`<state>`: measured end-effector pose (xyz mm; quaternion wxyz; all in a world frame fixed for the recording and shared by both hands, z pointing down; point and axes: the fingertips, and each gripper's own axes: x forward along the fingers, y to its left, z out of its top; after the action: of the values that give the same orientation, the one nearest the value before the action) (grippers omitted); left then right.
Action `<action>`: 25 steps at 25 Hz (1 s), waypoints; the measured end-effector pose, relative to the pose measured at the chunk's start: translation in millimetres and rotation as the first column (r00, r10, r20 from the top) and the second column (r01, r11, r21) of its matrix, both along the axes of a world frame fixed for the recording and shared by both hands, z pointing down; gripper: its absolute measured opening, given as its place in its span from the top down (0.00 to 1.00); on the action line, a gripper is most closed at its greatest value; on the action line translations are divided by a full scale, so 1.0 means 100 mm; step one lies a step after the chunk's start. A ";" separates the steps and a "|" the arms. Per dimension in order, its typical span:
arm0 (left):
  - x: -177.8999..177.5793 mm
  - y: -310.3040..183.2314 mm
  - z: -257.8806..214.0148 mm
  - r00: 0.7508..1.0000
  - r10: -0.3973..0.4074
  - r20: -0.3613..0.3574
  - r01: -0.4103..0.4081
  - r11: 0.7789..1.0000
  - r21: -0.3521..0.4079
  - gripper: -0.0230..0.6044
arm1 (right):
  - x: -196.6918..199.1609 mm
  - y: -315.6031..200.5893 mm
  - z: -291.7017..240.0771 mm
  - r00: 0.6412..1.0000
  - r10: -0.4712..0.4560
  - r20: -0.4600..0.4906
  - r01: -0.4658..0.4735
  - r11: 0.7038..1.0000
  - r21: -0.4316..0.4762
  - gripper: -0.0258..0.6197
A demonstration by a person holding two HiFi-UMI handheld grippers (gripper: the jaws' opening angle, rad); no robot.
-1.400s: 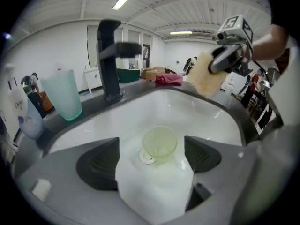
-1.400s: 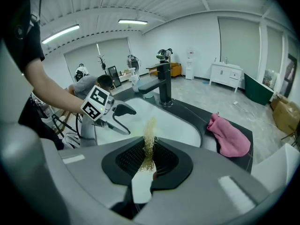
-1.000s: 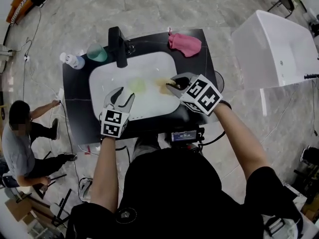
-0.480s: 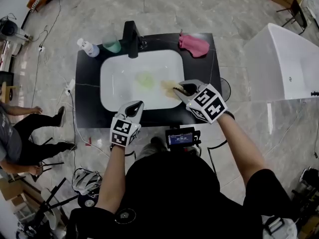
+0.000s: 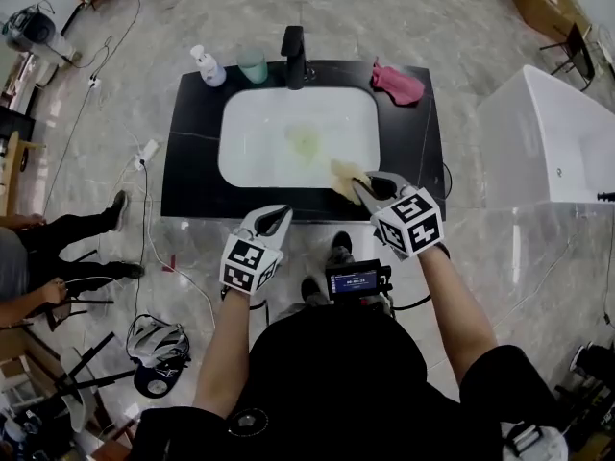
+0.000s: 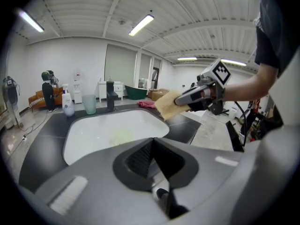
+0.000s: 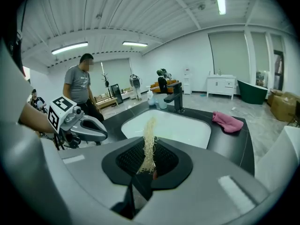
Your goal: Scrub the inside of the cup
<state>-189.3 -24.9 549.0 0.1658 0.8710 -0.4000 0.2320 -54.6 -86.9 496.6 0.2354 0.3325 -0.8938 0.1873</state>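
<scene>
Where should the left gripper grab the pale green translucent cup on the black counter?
Probably pinch the near wall at the rim of the pale green translucent cup, coming from above on the side of the white basin. It stands upright, with the white bottle close on one side and the black faucet on the other, so spanning its body looks cramped.
</scene>
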 end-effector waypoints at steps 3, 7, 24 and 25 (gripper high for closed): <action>-0.06 0.31 0.05 1.000 -0.011 -0.025 0.011 1.000 -0.006 0.96 | 0.00 0.25 -0.06 0.999 0.038 0.005 -0.038 0.999 0.011 0.89; -0.13 0.71 0.14 0.999 -0.023 -0.047 0.022 0.999 -0.023 0.96 | -0.04 0.63 -0.14 0.999 0.049 -0.011 -0.048 0.998 0.047 0.89; -0.02 1.34 0.17 0.999 -0.007 -0.037 0.007 1.000 0.000 0.96 | 0.15 1.53 -0.19 0.993 0.118 -0.019 -0.116 0.990 0.084 0.89; -0.02 1.34 0.17 0.999 -0.005 -0.037 0.005 1.000 0.001 0.96 | 0.16 1.54 -0.20 0.992 0.123 -0.019 -0.121 0.989 0.085 0.89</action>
<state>-191.3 109.2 565.6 0.1735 0.8742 -0.3993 0.2152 -39.0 67.0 477.0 0.2202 0.3983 -0.8760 0.1596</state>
